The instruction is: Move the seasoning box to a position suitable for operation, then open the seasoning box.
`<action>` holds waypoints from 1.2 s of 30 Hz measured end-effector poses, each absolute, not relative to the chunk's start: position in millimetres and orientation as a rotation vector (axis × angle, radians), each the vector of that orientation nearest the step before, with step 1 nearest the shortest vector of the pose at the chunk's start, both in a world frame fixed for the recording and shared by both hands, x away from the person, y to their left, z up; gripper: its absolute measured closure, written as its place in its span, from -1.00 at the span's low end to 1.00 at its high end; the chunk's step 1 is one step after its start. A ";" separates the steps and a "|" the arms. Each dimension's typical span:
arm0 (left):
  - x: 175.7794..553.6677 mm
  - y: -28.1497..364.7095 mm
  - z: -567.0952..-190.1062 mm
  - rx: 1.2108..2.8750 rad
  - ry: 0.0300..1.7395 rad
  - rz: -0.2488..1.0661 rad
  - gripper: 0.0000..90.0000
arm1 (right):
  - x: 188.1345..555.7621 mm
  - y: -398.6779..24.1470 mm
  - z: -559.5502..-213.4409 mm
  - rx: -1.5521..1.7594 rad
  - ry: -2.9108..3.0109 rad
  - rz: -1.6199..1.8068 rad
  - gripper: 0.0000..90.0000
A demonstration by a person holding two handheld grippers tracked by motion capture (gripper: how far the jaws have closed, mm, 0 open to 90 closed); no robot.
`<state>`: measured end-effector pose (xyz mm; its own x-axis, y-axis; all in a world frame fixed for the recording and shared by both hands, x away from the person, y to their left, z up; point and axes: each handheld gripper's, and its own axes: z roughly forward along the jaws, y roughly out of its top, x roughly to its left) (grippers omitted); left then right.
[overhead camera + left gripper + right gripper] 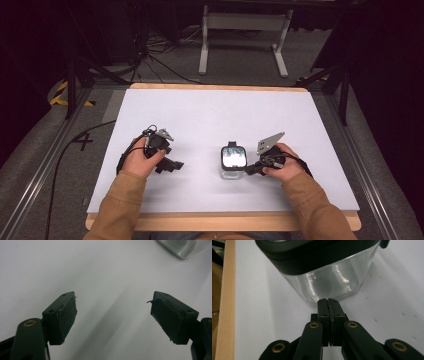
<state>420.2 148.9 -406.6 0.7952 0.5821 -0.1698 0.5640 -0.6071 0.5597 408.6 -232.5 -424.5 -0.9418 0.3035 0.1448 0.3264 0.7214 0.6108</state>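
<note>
Directly ahead of the right gripper (329, 301), a clear glass jar (329, 282) with a black lid (312, 252) is standing upright on the white table (210, 115), its wall just beyond the fingertips; whether they are touching it I cannot tell. Those jaws are pressing flat together with nothing between them. Well off to the jar's other side, the left gripper (113, 315) is resting low over the table, its jaws standing wide apart over bare surface, the jar's corner showing far ahead of them.
</note>
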 end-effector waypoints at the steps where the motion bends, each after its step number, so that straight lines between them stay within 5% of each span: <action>1: 420.7 148.2 -405.8 2.381 0.839 0.036 -0.53 | 408.0 -231.9 -426.0 -0.527 -2.888 -1.020 0.99; 16: 422.1 126.2 -374.5 2.208 0.752 0.069 -0.43 | 397.6 -264.4 -397.1 -0.709 -2.912 -1.232 0.98; 25: 426.4 97.1 -349.8 2.097 0.685 0.122 -0.04 | 391.8 -281.8 -388.5 -0.777 -2.905 -1.311 0.96; 31: 439.8 75.2 -346.4 2.094 0.607 0.077 0.11 | 391.4 -284.2 -386.2 -0.779 -2.902 -1.327 0.95; 36: 450.1 61.1 -346.9 2.021 0.601 -0.031 0.42 | 391.2 -285.6 -383.9 -0.773 -2.897 -1.349 0.93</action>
<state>450.1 61.1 -346.9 0.8770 0.4001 -0.2662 0.4257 -0.3896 0.8167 391.2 -285.6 -383.9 -0.8795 0.4717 0.0639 0.3524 0.5551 0.7535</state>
